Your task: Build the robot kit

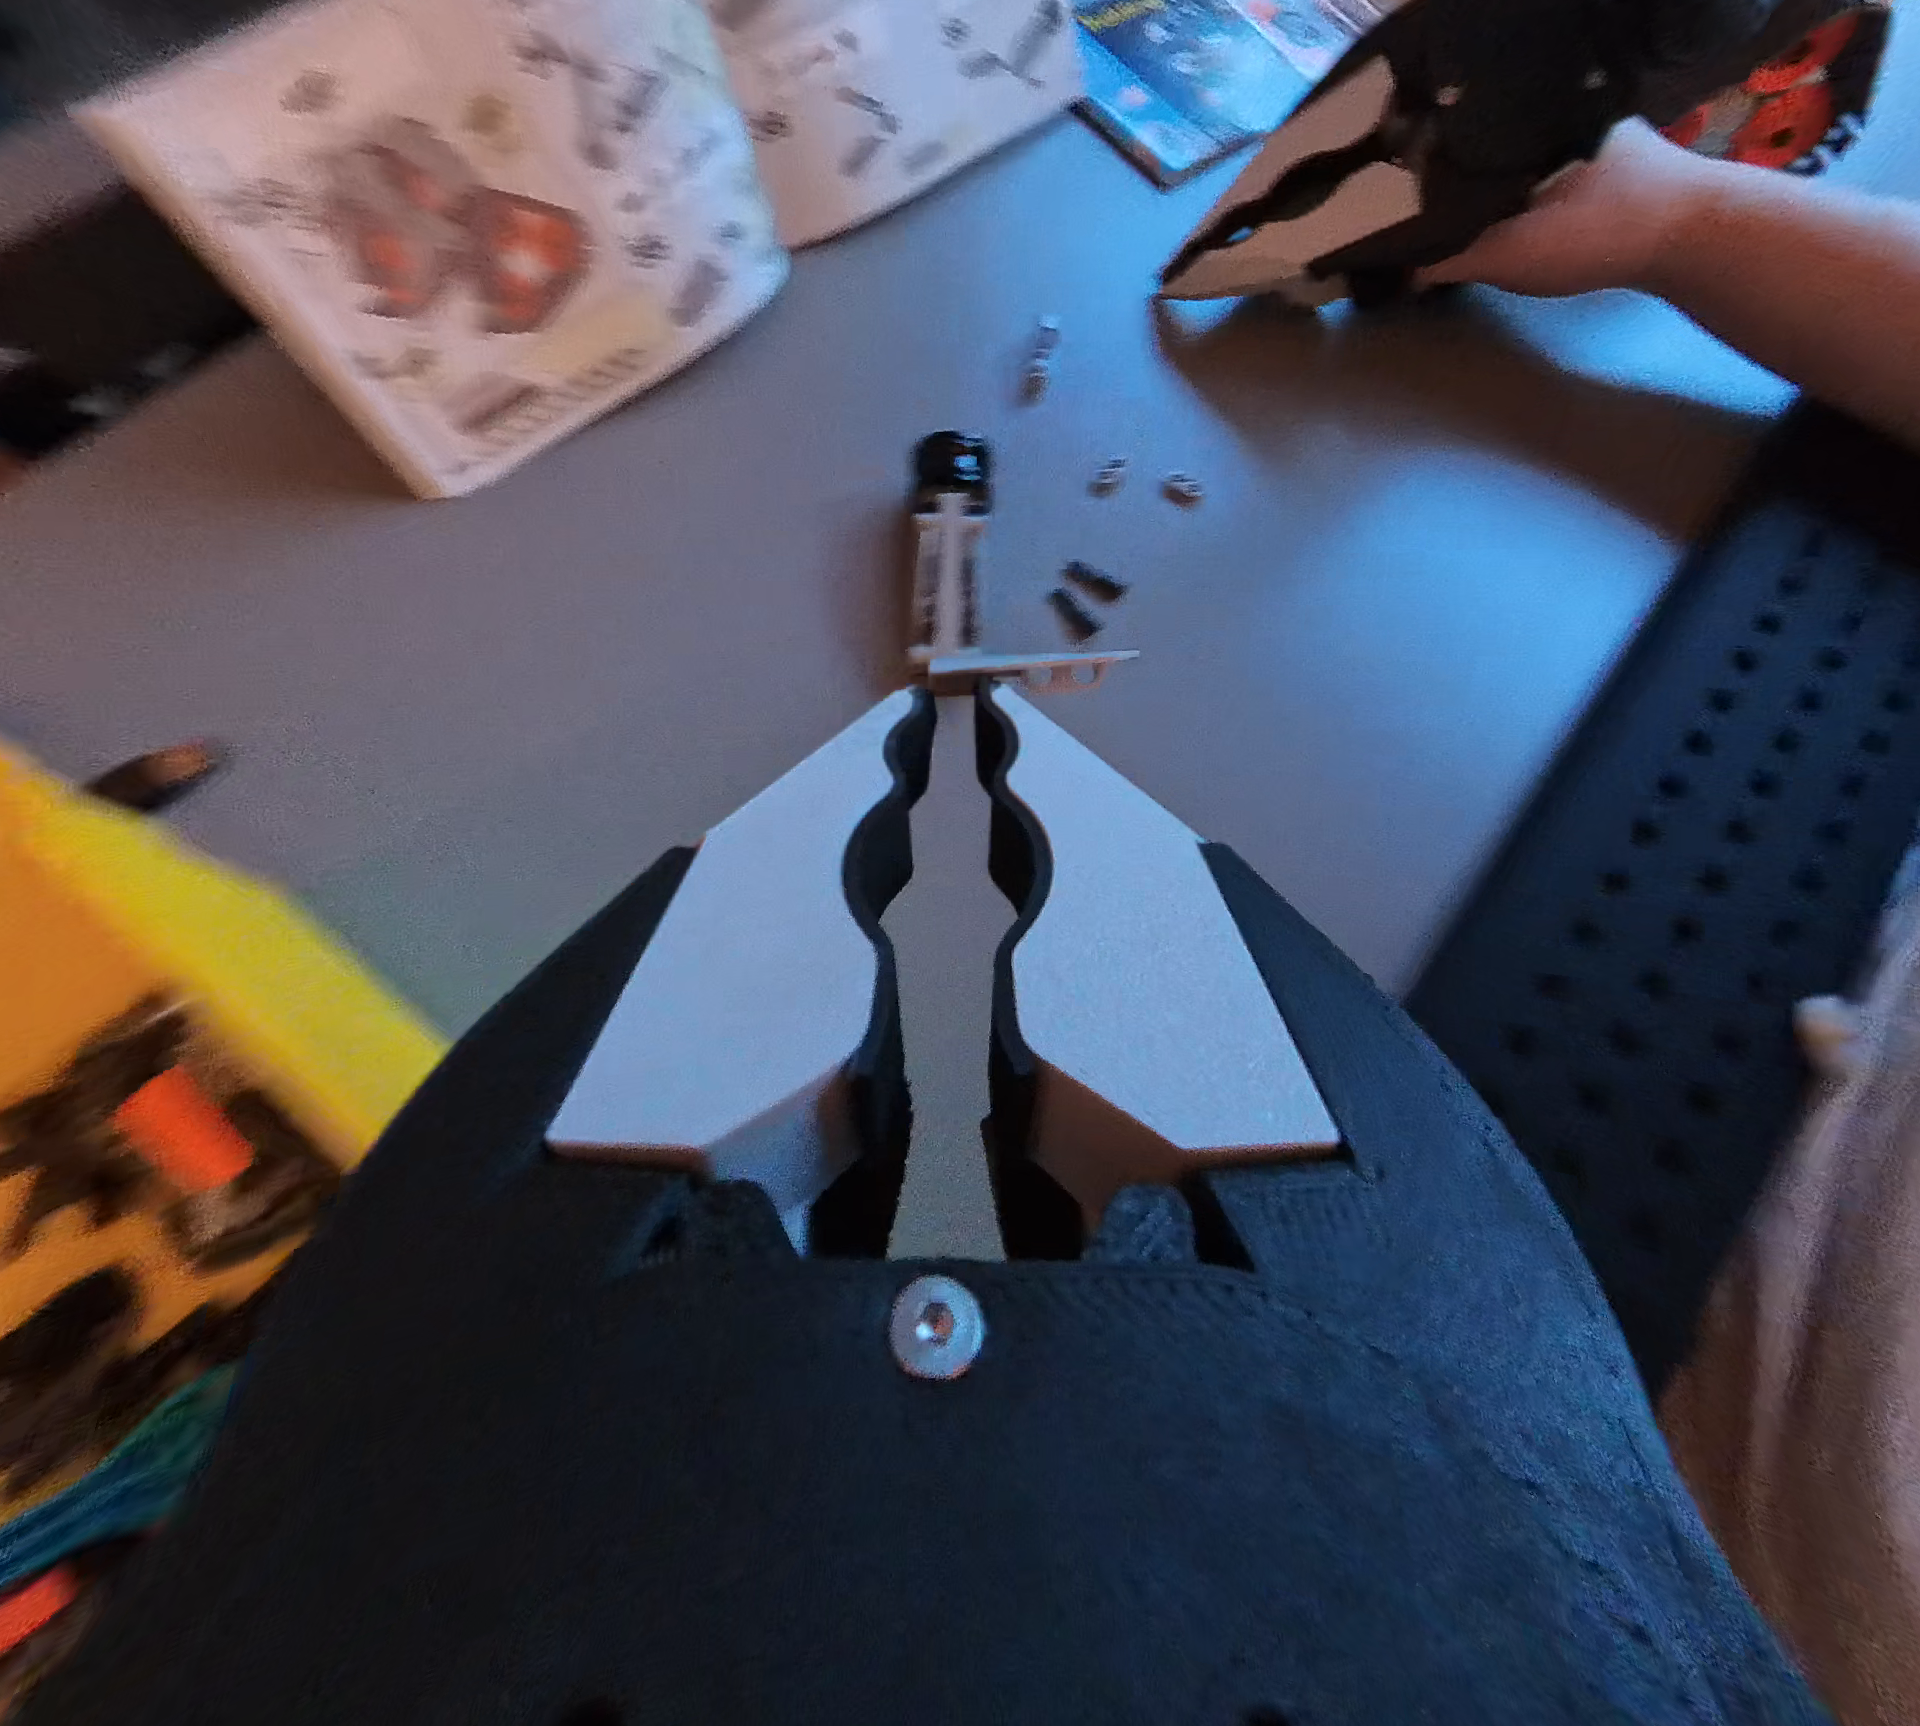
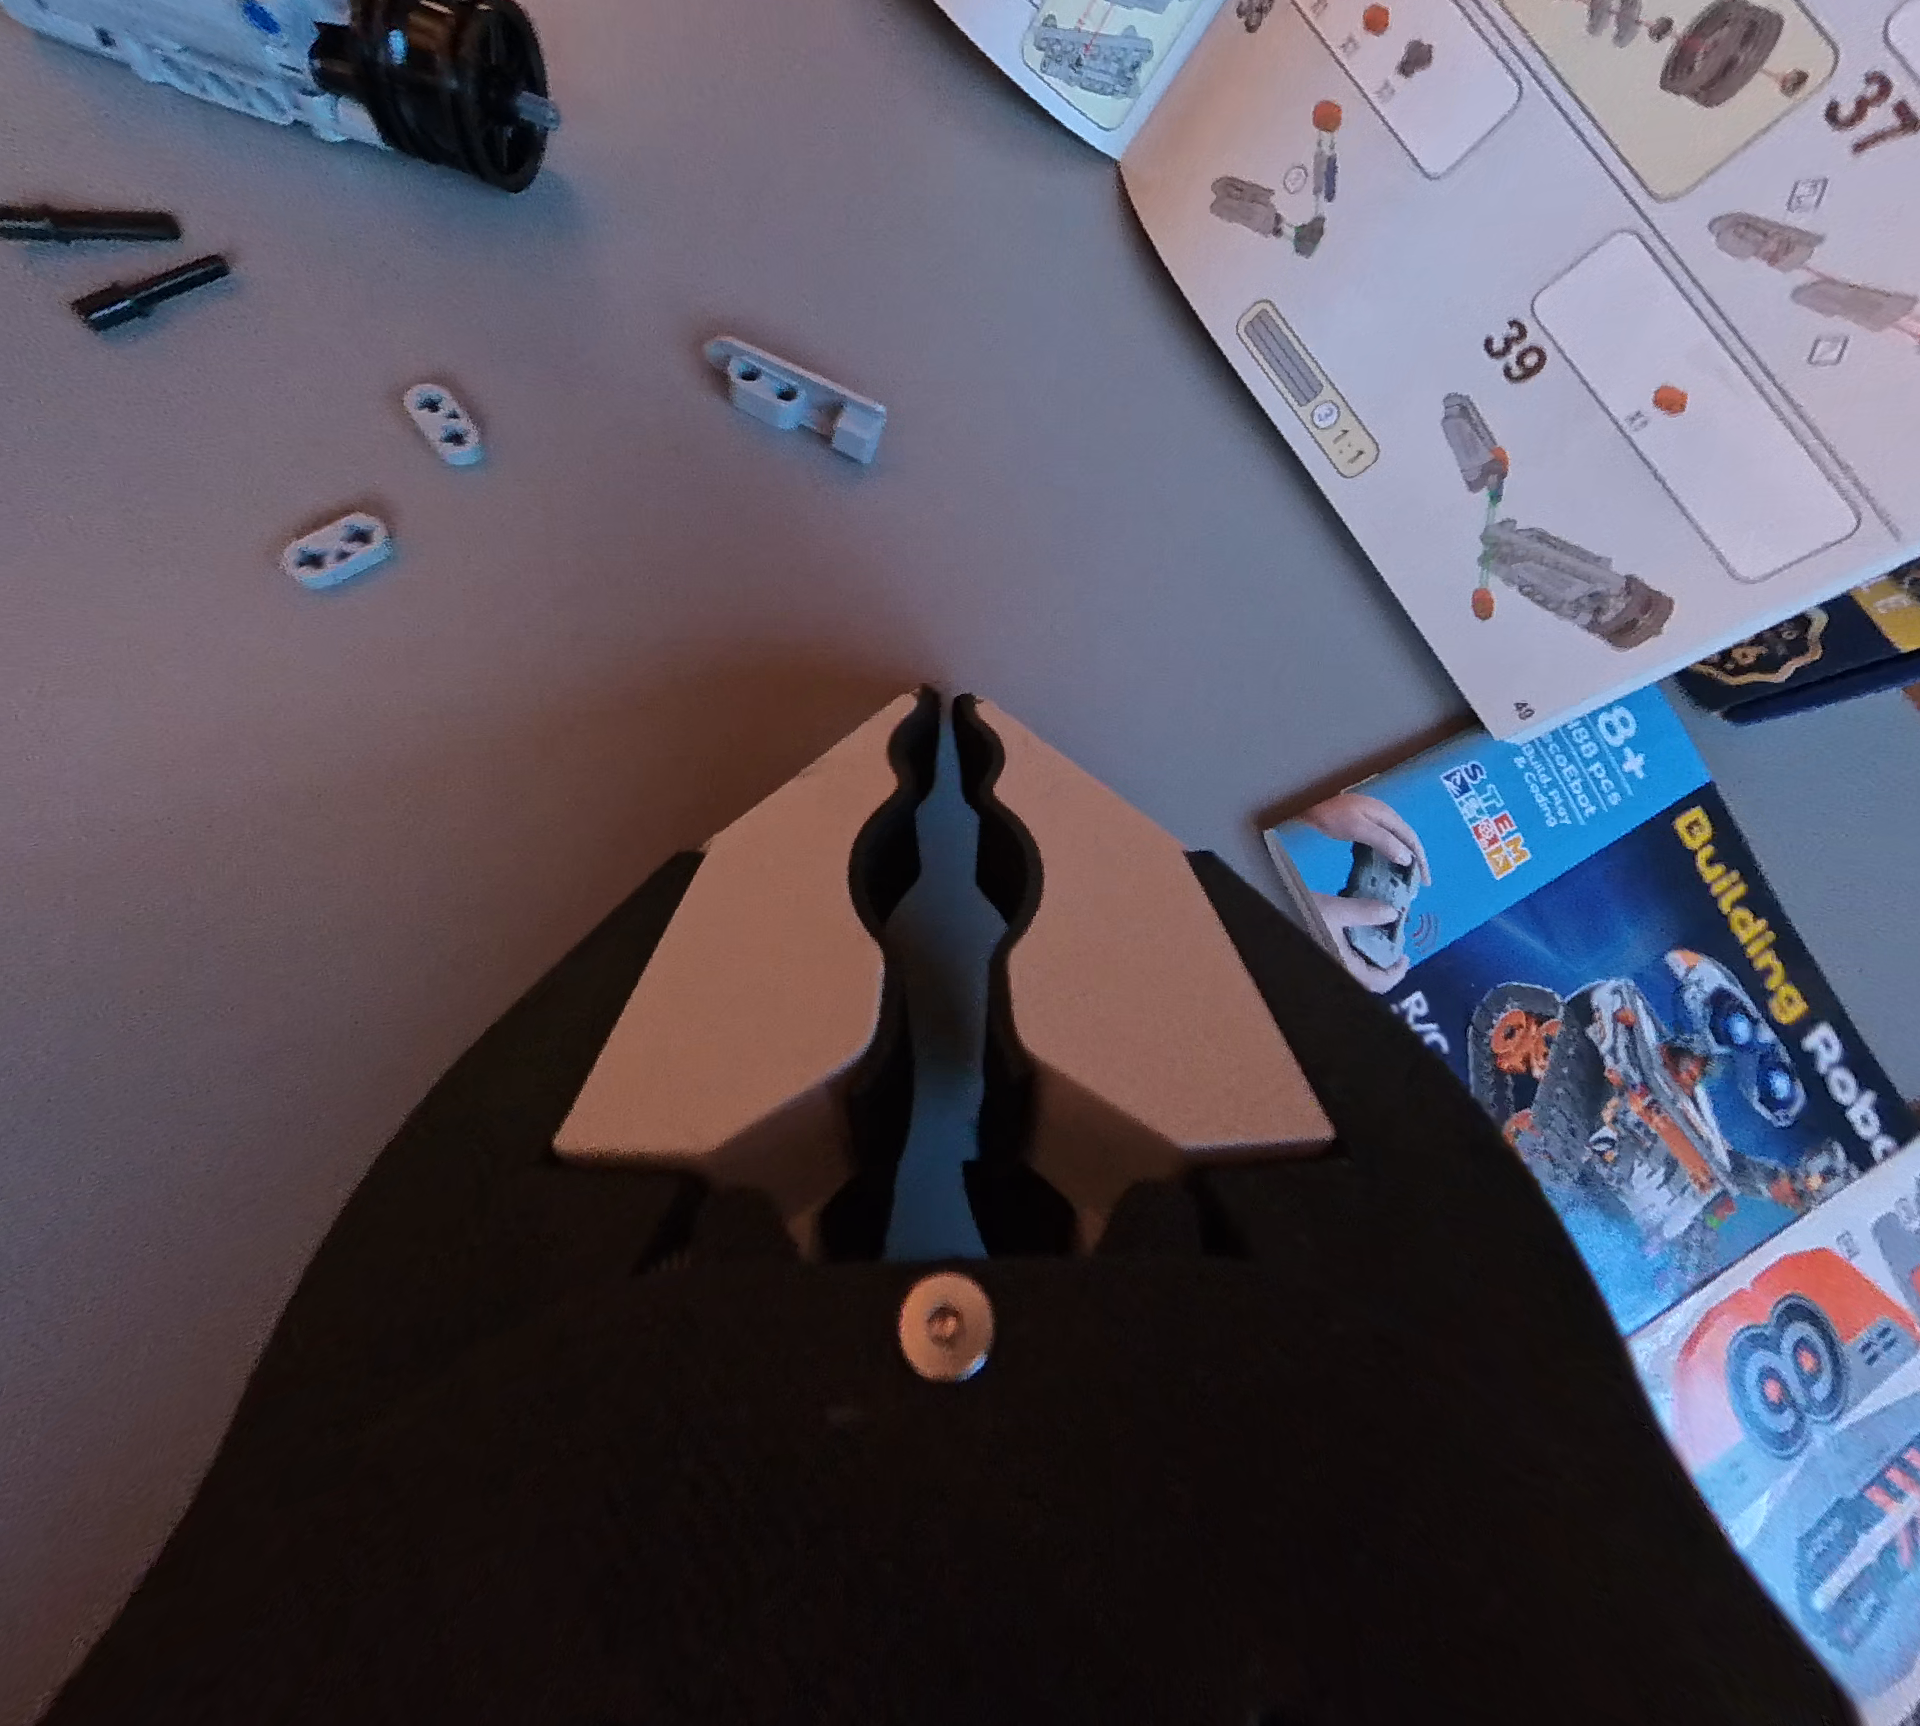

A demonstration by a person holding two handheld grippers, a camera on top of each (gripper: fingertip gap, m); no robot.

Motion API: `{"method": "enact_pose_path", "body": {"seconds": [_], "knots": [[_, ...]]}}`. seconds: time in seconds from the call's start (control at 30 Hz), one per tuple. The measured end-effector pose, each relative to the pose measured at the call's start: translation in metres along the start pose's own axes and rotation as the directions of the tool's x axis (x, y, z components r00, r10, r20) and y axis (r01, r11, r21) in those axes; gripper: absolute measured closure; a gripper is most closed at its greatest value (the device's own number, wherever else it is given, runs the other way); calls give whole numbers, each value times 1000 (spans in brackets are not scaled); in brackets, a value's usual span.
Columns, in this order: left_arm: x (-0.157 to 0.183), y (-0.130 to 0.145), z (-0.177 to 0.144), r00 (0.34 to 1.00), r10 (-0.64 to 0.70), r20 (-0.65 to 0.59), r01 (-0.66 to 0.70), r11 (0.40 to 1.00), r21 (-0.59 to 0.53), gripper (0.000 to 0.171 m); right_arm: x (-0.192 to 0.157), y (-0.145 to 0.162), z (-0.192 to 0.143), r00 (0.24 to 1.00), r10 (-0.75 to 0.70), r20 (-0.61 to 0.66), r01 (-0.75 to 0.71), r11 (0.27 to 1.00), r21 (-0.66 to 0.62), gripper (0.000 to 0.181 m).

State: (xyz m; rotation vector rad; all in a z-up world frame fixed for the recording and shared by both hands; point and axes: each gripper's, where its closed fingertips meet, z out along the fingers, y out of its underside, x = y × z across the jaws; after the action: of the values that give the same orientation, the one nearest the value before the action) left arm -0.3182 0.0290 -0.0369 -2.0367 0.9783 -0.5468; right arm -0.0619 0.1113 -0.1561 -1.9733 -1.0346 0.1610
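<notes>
grey beam (image 1: 1029, 670) x1, in left gripper (image 1: 954, 702) | black pins (image 2: 151, 291) x2 | grey links (image 2: 444, 424) x2

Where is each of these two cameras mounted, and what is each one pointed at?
Left wrist view: sits on the left gripper, looking along its fingers over the grey table at a grey-and-black brick assembly; a thin grey piece lies across the fingertips. The right gripper and a forearm show.
Right wrist view: sits on the right gripper, looking steeply down at loose pieces and an open instruction booklet.
Shared: assembly, black pins, booklet.
</notes>
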Motion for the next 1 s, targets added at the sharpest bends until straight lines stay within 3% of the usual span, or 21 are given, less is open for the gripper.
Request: {"method": "enact_pose_path", "body": {"seconds": [0.17,0.27,0.33,0.43,0.67,0.83,0.93,1.0], "knots": [[56,-1,78,983,-108,-148,73,971,-226,166,-44,-33,-24,972,-227,56,213,959,184,162],[84,-8,110,945,-228,-234,161,948,-273,166,-86,-67,-48,938,-331,106,279,898,340,143],[84,-12,126,940,-267,-211,198,933,-301,166,-102,-82,-59,929,-351,119,278,872,403,136],[86,-17,139,927,-325,-189,244,903,-355,166,-101,-88,-61,944,-315,96,251,876,412,143],[92,-18,152,928,-331,-172,255,899,-357,166,-101,-85,-56,959,-166,230,71,925,373,175],[92,-11,155,936,-312,-165,239,904,-353,166,-102,-77,-50,955,-190,229,107,938,331,178],[91,-11,154,924,-332,-190,260,910,-324,166,-104,-72,-45,951,-223,214,151,939,308,169],[90,-13,153,920,-331,-212,264,920,-289,166,-108,-70,-42,946,-235,223,164,941,295,181]]}}
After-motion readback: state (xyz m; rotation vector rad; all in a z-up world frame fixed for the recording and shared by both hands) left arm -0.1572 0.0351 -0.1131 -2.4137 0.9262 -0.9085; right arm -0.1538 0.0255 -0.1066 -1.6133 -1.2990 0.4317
